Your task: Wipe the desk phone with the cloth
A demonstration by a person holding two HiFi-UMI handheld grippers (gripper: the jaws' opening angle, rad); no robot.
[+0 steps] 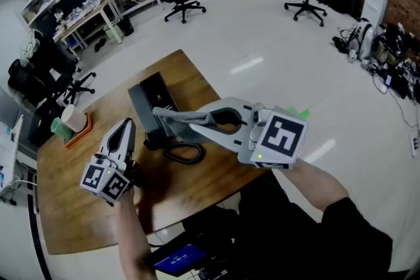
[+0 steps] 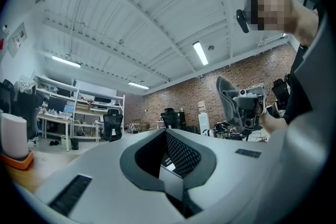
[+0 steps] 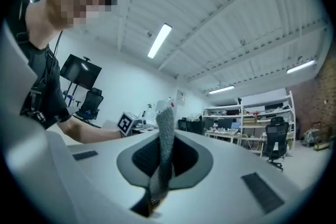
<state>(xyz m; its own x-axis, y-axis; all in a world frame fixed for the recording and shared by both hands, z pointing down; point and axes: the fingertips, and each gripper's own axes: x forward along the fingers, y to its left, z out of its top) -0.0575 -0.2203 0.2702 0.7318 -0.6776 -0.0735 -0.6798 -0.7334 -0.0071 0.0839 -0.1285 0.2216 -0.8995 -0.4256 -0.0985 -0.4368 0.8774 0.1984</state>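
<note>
Cloth [image 1: 178,117] is already in grip. The right gripper [image 1: 209,120] has its jaws closed on a grey strip of it, and in the right gripper view the fabric [image 3: 164,147] stands up out of the pinch between the two pads. Its free end reaches out over the black desk phone [image 1: 152,100], which sits near the far corner of the tabletop [image 1: 72,206]. The phone's coiled cord [image 1: 184,153] loops toward the near edge. From the head view I can't say whether the cloth touches the phone or hangs just above it.

The left gripper [image 1: 123,134] is beside the phone on its left. Its jaws look drawn together with nothing between them, though the left gripper view leaves the very tips hard to read.

By my reading, the step in hand is the wipe itself, at or just before first contact. The next move calls for tipping the right gripper down, so the loose end lies flat on the phone's top, then drawing it across the handset and keypad. The phone is light and may slide, so the left gripper could press on its edge to steady it.
</note>
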